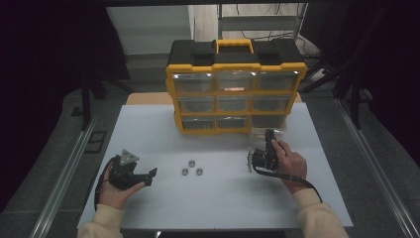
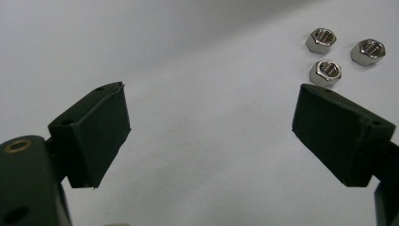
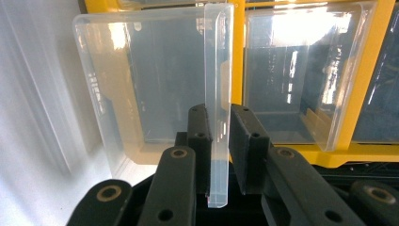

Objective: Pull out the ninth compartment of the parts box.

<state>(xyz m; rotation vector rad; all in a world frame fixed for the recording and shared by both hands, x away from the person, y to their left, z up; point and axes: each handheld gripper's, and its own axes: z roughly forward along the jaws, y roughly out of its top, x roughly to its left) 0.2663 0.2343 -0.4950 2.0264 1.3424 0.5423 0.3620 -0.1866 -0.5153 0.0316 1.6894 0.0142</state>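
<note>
Currently the clear drawer (image 3: 155, 89) sits just ahead of the right gripper (image 3: 219, 141), its front wall clamped between the jaws, beside the yellow organizer (image 1: 236, 91). Thin slick plastic could slip or twist out. Left gripper (image 2: 211, 132) gapes wide, empty, nuts (image 2: 324, 70) just beyond. No readable writing.

Person's wearing cream long sleeves (image 1: 317, 218), cuffs showing at the near edge. Both handheld grippers are matte black: the left gripper (image 1: 148, 177) has a grey three-cornered plate (image 1: 128, 157) on top, the right gripper (image 1: 249, 159) trails a black cable (image 1: 297, 179). Up close the jaws are blocky, with round screw holes and a brass-coloured bushing (image 2: 18, 145) at the pivot.
</note>
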